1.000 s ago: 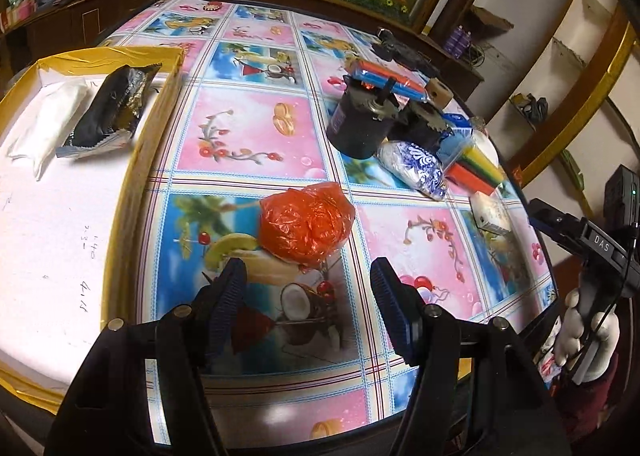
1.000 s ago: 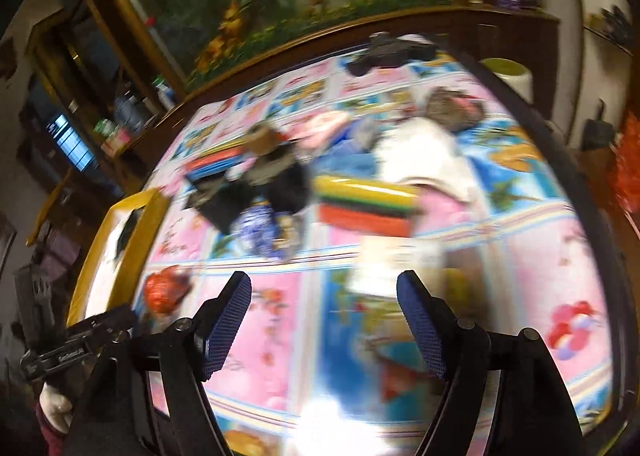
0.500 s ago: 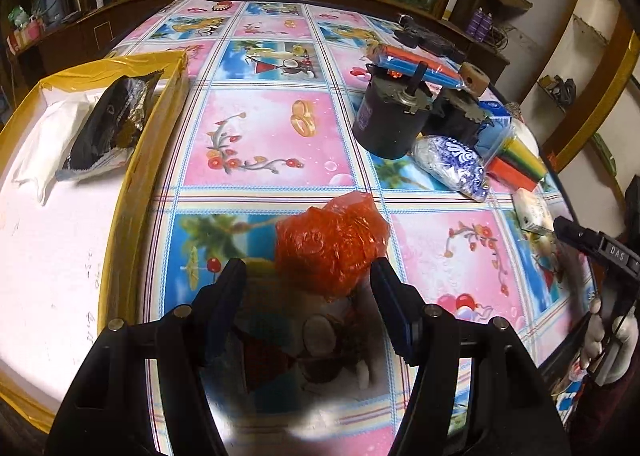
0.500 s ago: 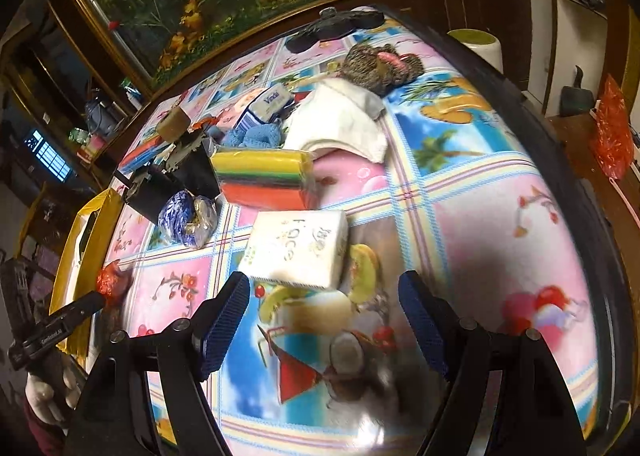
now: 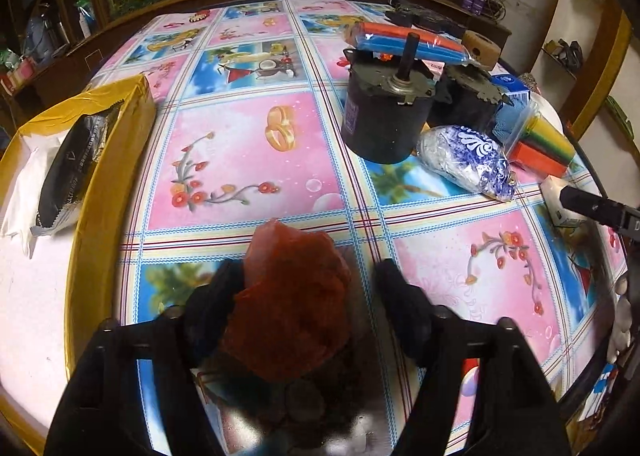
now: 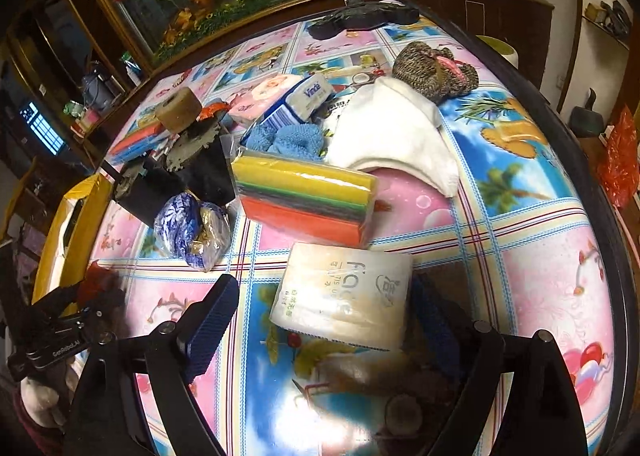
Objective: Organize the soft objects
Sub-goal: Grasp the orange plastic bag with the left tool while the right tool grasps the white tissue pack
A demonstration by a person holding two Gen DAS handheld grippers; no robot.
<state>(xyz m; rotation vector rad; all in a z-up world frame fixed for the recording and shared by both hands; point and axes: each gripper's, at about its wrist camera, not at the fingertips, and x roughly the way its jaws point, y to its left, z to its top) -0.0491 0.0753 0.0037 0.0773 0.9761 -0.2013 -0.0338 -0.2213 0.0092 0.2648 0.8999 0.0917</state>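
Table: round top under a bright patterned tablecloth (image 5: pixel 256 159), crowded on its far right side, with a yellow-rimmed box (image 5: pixel 104 191) at the left edge.
Left gripper (image 5: pixel 308 296): jaws closing around the crumpled red plastic bag (image 5: pixel 292 308), which sits on the cloth between them; its left side is against the left pad, while the right pad still stands clear of it.
Right gripper (image 6: pixel 324 316): jaws opening, set wide around the white tissue pack (image 6: pixel 344 296) that lies flat on the cloth; neither pad presses on it.
Left view only: inside of the box, where a black foil packet (image 5: pixel 72 167) lies on a white bag (image 5: pixel 24 191); also the black cylindrical motor (image 5: pixel 384 115) with its shaft pointing up.
Right view only: the white folded cloth (image 6: pixel 396 139), a knitted brown piece (image 6: pixel 432 71), blue knitted fabric (image 6: pixel 288 139) and a blue-and-white tissue box (image 6: pixel 300 99) at the far side.
Both views: the rainbow-coloured sponge pack (image 6: pixel 304 195) and the blue-and-white patterned bag (image 5: pixel 468 159), just beside each other.
Cross-sight: from the right, the left gripper shows small at the lower left with red between its fingers; from the left, one dark finger of the right gripper pokes in at the right edge over the tissue pack.
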